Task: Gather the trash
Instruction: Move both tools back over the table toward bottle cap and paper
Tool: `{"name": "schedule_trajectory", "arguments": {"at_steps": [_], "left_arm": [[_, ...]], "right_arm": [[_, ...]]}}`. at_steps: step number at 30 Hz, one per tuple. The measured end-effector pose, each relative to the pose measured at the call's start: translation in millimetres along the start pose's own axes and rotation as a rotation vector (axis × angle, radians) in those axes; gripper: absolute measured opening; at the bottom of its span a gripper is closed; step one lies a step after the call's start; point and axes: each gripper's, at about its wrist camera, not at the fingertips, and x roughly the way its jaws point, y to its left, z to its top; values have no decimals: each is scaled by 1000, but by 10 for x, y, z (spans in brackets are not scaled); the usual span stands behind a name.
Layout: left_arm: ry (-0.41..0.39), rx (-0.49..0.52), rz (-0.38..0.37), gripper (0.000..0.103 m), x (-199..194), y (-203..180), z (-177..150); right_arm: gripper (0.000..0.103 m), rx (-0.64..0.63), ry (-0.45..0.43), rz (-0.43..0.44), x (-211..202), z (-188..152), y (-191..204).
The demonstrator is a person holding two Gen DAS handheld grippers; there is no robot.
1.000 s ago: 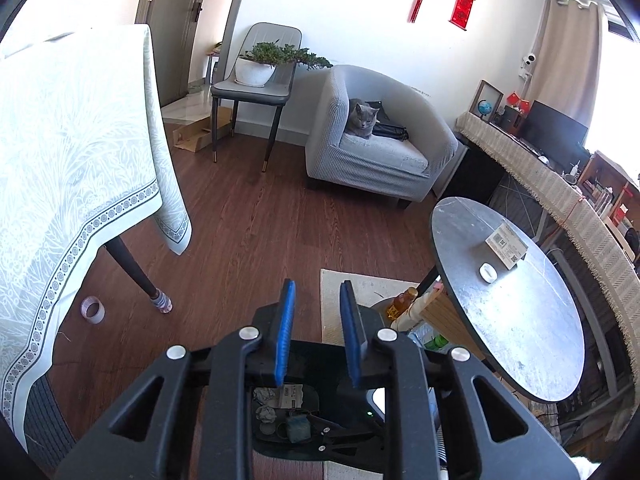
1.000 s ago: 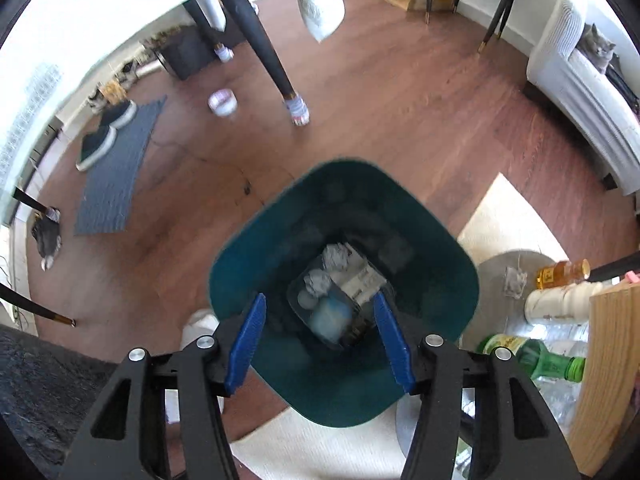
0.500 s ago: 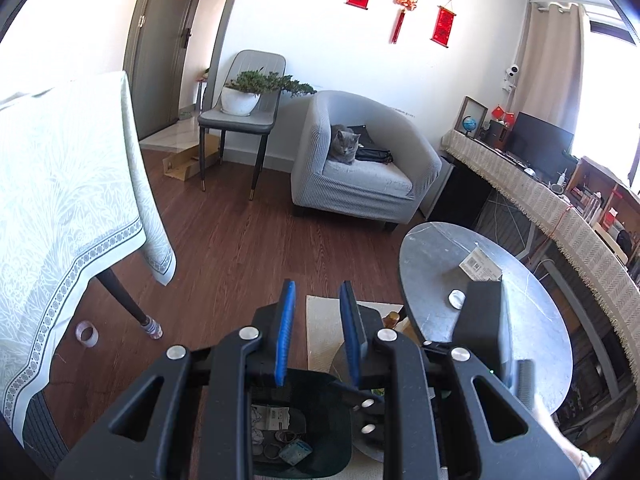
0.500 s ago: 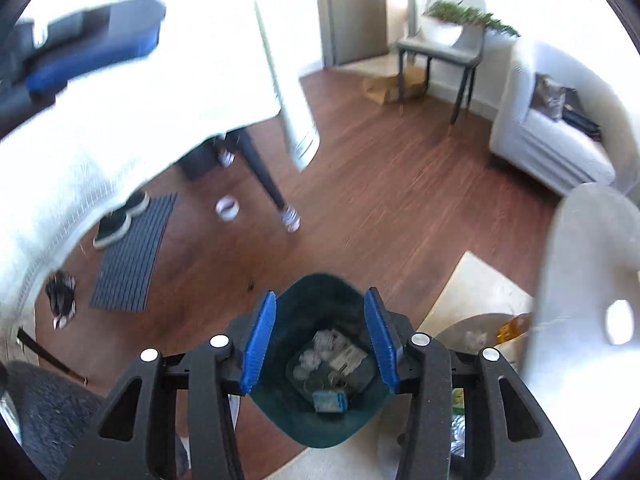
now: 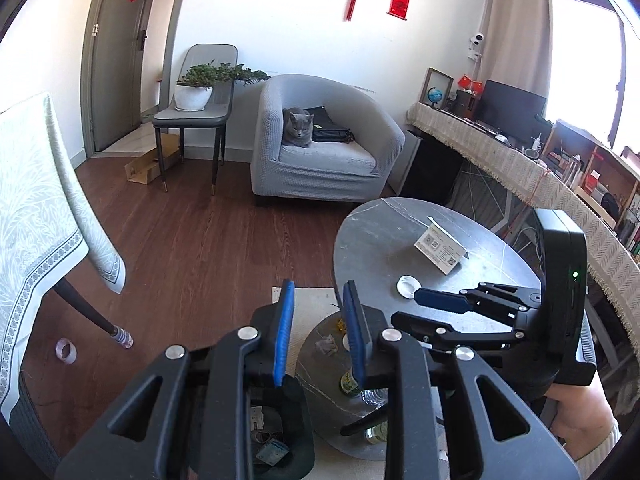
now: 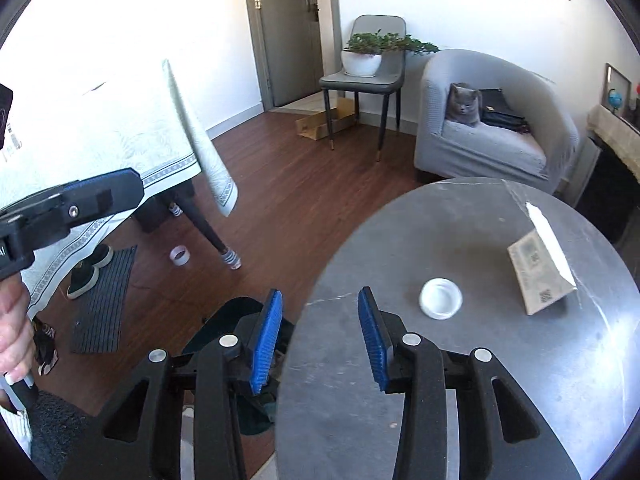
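Observation:
My left gripper [image 5: 318, 292] hangs above the dark teal trash bin [image 5: 298, 396]. Its jaws are opening with nothing between them. Crumpled paper and wrappers [image 5: 268, 448] lie inside the bin. My right gripper [image 6: 319, 294] is over the near edge of the round grey table [image 6: 440, 392]. Its jaws are closing on nothing. A white cap [image 6: 440, 298] lies on the table just beyond its right finger. A folded printed card [image 6: 540, 274] stands farther right. The left wrist view shows the right gripper [image 5: 440, 300] side-on, beside the cap [image 5: 406, 286].
Under the round table a low shelf [image 5: 320, 364] carries a paper scrap [image 5: 326, 346] and bottles [image 5: 352, 386]. A tape roll [image 6: 179, 255] lies on the wood floor by the leg of the cloth-covered table [image 6: 132, 148]. A cat sits in the grey armchair [image 5: 320, 160]. Shoes rest on a mat [image 6: 102, 300].
Both grippers have risen away from the bin, and the views now take in the round table top. The right jaws have narrowed. The left jaws have widened a little.

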Motion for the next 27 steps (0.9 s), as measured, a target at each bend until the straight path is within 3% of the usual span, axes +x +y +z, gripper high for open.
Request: {"name": "schedule_trajectory", "arguments": {"at_steps": [3,6,10,13,19,27], "left_arm": [[18,14,-18,35,158,-149,35],[55,53,-35,45,372,-300,39],[88,77,-53,48,653,-444,13],[112,87,-71,54,852,-537,-16],[158,123,-81,57,1179,-713,-79],[193,124,-100,57,1514,-864,-94]], "right_arm": [[40,13,-17,-43,-103,-19,-207],[40,16,-19,-75,-165,-32,-413],[42,52,-42,-128,-282,-34,-749],[59,66,-63,-180,-372,-54,-948],[68,60,-57,-256,-428,-123,-1239],[68,85,-21,-256,-366,-215,-1445]]}}
